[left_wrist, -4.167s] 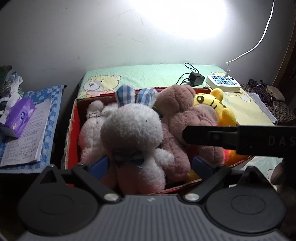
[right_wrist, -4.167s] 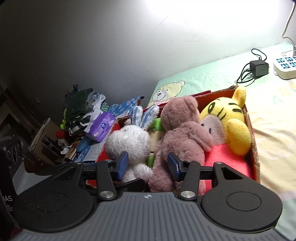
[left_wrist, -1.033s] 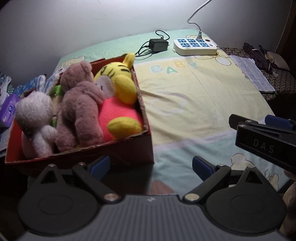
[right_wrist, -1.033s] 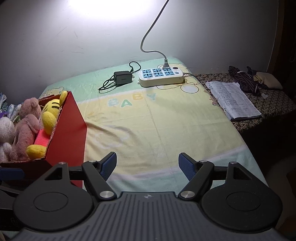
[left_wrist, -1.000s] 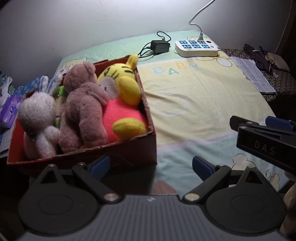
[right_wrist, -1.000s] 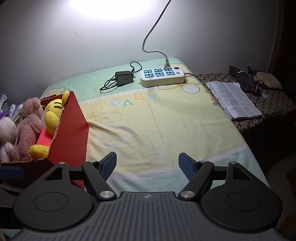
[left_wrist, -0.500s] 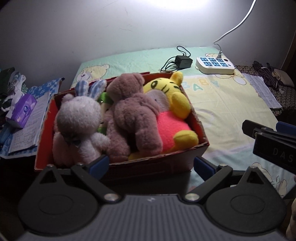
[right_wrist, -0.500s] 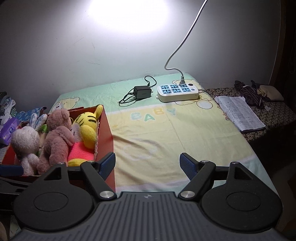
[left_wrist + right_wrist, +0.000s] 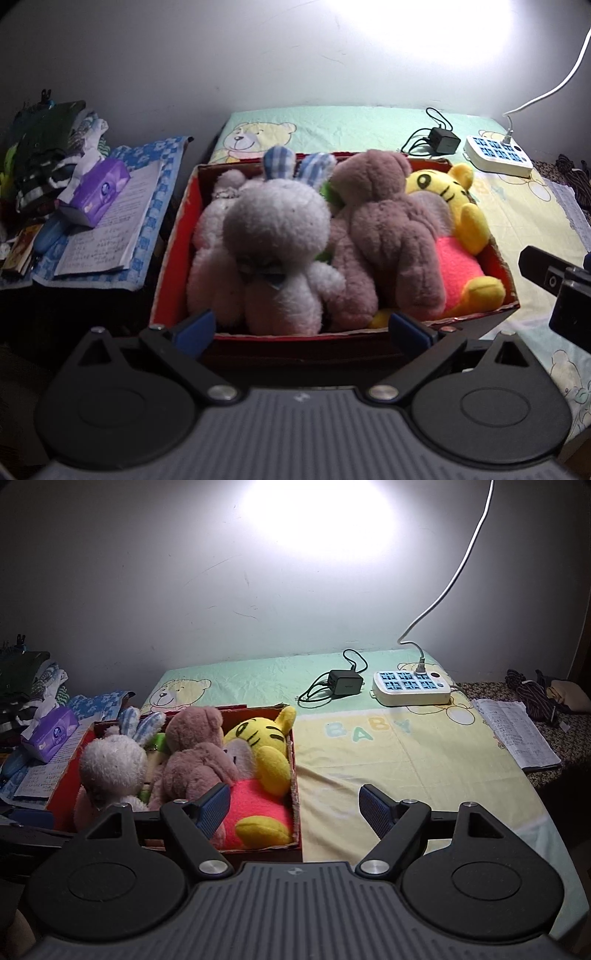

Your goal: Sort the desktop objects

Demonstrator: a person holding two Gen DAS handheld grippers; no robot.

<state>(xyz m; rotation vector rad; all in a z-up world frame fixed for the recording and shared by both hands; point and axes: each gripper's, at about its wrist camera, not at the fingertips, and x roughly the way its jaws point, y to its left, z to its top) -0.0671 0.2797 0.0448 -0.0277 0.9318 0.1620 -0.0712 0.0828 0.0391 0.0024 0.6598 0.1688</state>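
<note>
- Swinging my left gripper (image 9: 301, 330) back to face the box (image 9: 173, 251); a second ago it was looking across the open sheet (image 9: 424, 768), and now the toys are filling its view again, which I am reading as lining up for another check or pick.
- Holding its jaws wide with nothing between them, just short of the box's near wall.
- Looking left to right inside the box: the rabbit (image 9: 275, 243) is sitting in front, pale and fluffy with checked ears; the bear (image 9: 384, 236) is leaning against it, pinkish brown; the tiger (image 9: 456, 229) is lying at the right end, yellow over a pink body.
- Judging the sort nearly done, since all the toys are packed tightly in the box.
- Keeping my right gripper (image 9: 293, 808) wide and empty too, hanging over the box's right corner and the sheet.
</note>
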